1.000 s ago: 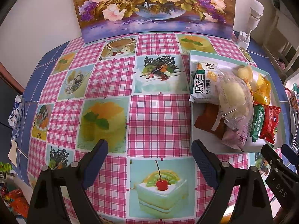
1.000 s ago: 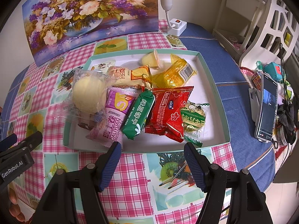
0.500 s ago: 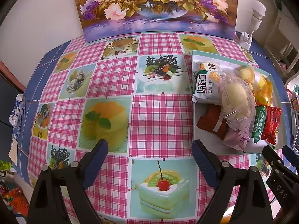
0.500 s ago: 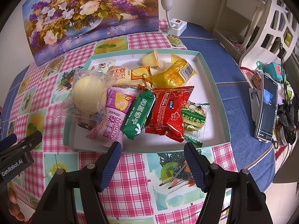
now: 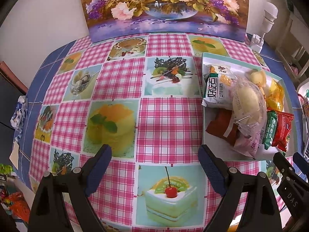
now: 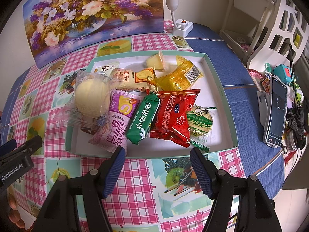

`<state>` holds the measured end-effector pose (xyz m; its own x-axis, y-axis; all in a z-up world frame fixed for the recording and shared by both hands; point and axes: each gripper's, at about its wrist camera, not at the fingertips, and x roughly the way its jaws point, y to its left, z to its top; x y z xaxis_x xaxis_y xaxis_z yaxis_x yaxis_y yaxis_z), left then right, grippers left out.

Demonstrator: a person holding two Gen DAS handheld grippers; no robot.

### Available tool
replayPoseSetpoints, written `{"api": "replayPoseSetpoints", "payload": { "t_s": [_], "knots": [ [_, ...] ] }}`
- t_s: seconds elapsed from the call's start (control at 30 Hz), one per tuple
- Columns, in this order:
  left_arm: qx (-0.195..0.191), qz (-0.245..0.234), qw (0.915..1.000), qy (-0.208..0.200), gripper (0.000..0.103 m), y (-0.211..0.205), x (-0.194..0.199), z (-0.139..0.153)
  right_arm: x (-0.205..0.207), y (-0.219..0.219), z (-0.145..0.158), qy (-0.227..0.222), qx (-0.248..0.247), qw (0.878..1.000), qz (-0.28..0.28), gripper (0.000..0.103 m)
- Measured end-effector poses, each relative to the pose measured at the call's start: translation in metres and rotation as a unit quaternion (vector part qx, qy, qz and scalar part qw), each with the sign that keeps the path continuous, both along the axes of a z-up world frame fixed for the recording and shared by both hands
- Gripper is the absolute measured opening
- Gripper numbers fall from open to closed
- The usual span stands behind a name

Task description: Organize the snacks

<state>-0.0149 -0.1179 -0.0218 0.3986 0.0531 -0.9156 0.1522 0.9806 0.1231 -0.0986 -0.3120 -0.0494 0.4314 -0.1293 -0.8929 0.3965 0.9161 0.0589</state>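
A teal-rimmed white tray point(image 6: 222, 98) holds several snack packs: a clear-bagged bun point(image 6: 90, 96), a purple Swiss roll pack point(image 6: 117, 123), a green pack point(image 6: 143, 119), a red pack point(image 6: 173, 114), a yellow pack point(image 6: 179, 77) and a small green-and-white pack point(image 6: 199, 123). The tray point(image 5: 218, 148) also shows at the right of the left wrist view. My right gripper point(image 6: 156, 164) is open and empty just in front of the tray's near rim. My left gripper point(image 5: 155, 162) is open and empty over the bare tablecloth, left of the tray.
A flower painting point(image 5: 166, 7) leans on the wall at the table's back. A white lamp and switch box point(image 6: 182, 26) stand behind the tray. A phone on a stand point(image 6: 276, 112) and clutter sit at the right table edge. The table's left edge point(image 5: 25, 104) drops off.
The left wrist view has shifted slightly, so the tray sits a little further right and lower. The right gripper has not visibly moved. Both stay open.
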Motion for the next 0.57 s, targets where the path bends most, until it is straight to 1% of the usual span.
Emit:
{"api": "replayPoseSetpoints", "payload": {
  "t_s": [0.33, 0.47, 0.57],
  "knots": [
    [0.003, 0.006, 1.0, -0.001, 0.091, 0.0001, 0.0, 0.0006, 0.0, -0.0005, 0.0001, 0.0, 0.0, 1.0, 0.001, 0.073],
    [0.002, 0.008, 0.9999, -0.015, 0.091, 0.0001, -0.0016, 0.0051, 0.0, -0.0003, 0.0, 0.0, 0.0, 1.0, 0.0, 0.073],
    [0.0, 0.008, 0.9999, -0.014, 0.091, 0.0006, -0.0012, 0.0053, 0.0, -0.0004, 0.0001, 0.0, 0.0, 1.0, 0.0, 0.073]
  ]
}}
